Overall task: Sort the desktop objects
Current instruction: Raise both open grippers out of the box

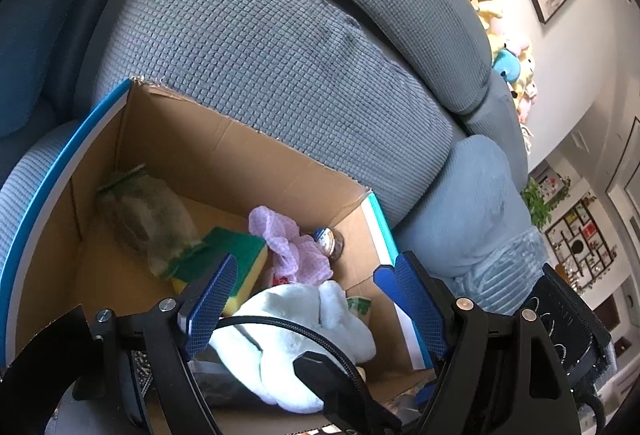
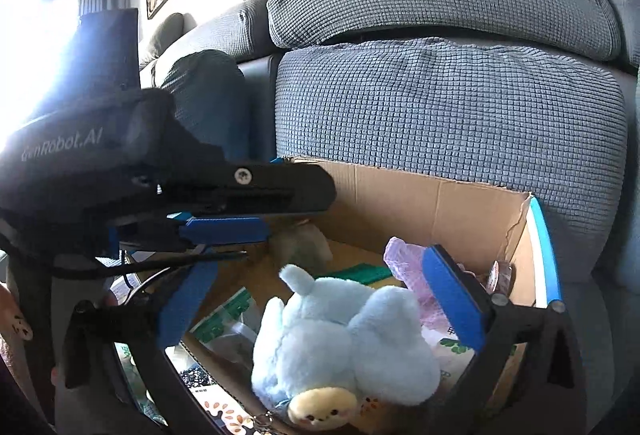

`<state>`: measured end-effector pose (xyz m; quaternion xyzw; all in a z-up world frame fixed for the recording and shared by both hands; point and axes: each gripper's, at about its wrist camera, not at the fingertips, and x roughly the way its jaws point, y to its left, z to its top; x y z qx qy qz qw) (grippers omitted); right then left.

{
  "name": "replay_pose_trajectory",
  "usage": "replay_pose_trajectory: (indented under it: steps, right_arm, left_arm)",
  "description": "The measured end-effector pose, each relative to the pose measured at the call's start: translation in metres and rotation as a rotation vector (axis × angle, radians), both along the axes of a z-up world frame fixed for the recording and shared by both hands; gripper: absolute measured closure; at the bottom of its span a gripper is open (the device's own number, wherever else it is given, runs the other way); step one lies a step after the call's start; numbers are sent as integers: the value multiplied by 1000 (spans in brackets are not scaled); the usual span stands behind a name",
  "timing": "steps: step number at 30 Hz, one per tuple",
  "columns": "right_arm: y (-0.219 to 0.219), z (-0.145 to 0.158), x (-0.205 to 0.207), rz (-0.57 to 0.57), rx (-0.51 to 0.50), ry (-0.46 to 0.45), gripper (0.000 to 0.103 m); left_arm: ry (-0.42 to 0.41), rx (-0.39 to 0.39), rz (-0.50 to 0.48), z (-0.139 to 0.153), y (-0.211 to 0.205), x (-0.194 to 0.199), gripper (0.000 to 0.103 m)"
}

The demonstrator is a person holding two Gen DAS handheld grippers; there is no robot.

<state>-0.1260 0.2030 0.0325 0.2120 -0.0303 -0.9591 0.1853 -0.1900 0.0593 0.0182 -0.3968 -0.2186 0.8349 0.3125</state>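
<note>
Our left gripper (image 1: 312, 299) hangs over the open brown cardboard box with blue-edged flaps (image 1: 224, 151), its blue-padded tongs spread wide and released, holding nothing, pointed down and toward the box's far wall. Our right gripper (image 2: 316, 299) hovers above the same box (image 2: 436, 203) from the other side, tongs also parted and empty, and in its view the black body of the left gripper (image 2: 224, 231) crosses just above the box's left rim. Between our right tongs, down on the box floor, lies the pale blue plush toy with a cream face (image 2: 344, 347), tipped face-down toward the near edge; the left view shows it (image 1: 304, 335) as a fluffy white-blue heap at the near side. Beyond it we see a green-and-yellow sponge (image 1: 232, 259) near the middle, a crumpled pink mesh cloth (image 1: 288, 247) touching it toward the right wall, a small round jar with a blue-rimmed lid (image 1: 328, 239) in the far right corner, and a clear zip bag of greenish stuff (image 1: 148, 219) by the far left corner. The box rests against a grey waffle-textured sofa cushion (image 1: 280, 47).
</note>
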Motion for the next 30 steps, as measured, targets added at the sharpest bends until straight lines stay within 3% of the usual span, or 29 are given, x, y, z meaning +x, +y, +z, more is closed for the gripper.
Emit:
replay_pose_trajectory:
  steps: [18,30]
  right_arm:
    - [-5,30,38,17,17,60,0]
    - [8,54,97,-7,-43,59,0]
  left_arm:
    - [31,50,8,23,-24,25,22]
    - [99,133,60,61,-64,83,22]
